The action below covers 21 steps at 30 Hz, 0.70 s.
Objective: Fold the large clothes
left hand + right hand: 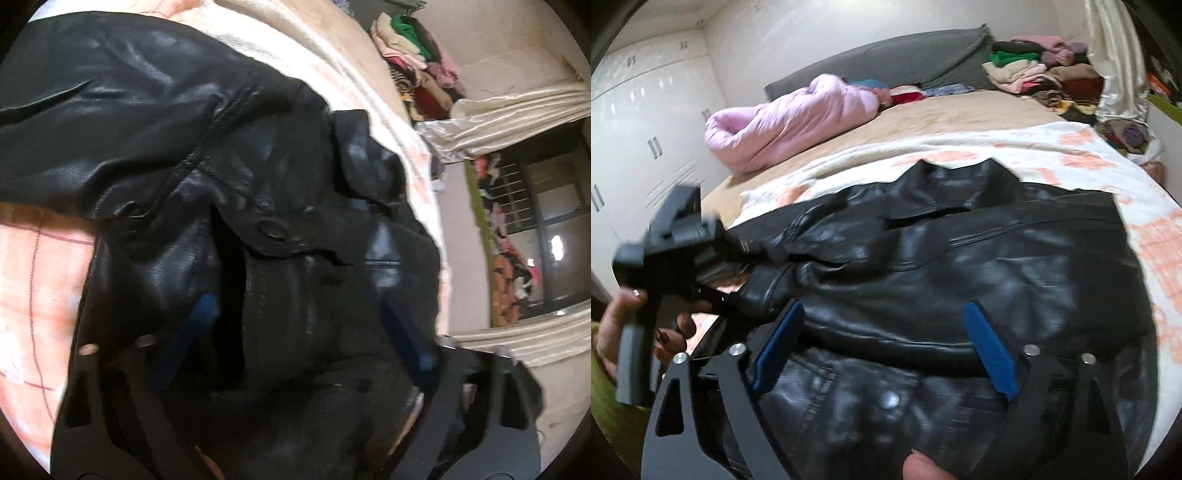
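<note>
A black leather jacket lies spread on the white and peach checked blanket of a bed. In the right wrist view my right gripper hovers just over the jacket's near part, open wide, blue pads apart and nothing pinched between them. In the left wrist view my left gripper reaches into a bunched edge of the jacket near a snap button. A fold lies between its blue pads, which stand apart. A hand holds the left tool at the jacket's left edge.
A pink puffy quilt lies at the far left of the bed, before a grey headboard. A heap of clothes sits at the far right corner. White wardrobe doors stand left. A satin curtain and barred window are right.
</note>
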### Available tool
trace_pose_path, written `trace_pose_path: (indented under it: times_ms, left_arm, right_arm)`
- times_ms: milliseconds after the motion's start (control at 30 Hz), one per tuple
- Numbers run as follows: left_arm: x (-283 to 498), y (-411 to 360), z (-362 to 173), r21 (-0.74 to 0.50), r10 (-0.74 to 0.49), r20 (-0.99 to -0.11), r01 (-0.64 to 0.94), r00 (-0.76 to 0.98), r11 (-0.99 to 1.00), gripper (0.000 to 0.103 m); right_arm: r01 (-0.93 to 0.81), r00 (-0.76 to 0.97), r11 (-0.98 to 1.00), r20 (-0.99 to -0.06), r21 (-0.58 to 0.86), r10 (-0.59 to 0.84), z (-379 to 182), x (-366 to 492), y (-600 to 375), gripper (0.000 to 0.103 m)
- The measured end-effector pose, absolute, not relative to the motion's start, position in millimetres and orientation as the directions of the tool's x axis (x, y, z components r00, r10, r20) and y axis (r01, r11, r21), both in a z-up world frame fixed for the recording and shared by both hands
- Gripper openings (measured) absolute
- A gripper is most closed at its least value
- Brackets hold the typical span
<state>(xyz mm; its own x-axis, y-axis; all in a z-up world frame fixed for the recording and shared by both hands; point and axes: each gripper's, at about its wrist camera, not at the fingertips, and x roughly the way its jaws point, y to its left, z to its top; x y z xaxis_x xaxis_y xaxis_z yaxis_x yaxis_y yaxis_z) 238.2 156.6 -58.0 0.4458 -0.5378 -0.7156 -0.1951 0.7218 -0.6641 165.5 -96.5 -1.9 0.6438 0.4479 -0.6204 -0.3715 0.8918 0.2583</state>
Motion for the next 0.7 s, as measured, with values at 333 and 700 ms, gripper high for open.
trace_pose_path:
  times_ms: [333,700]
  left_arm:
    - [235.0,124.6,0.1,-0.611,-0.518,-0.648,0.025,0.558,0.791,0.001]
    - [213.0,119.4,99.8,-0.482,-0.489,-0.441,0.261,0.753,0.837,0.0]
  right_arm:
    - [-0.228,0.746,0.934,-0.567,0.276,0.35,19.4,162.0,-164.8,0.079]
    - [-0.086,0.813,0.949,-0.529,0.305,0.243,35.0,175.3,-214.6,0.076]
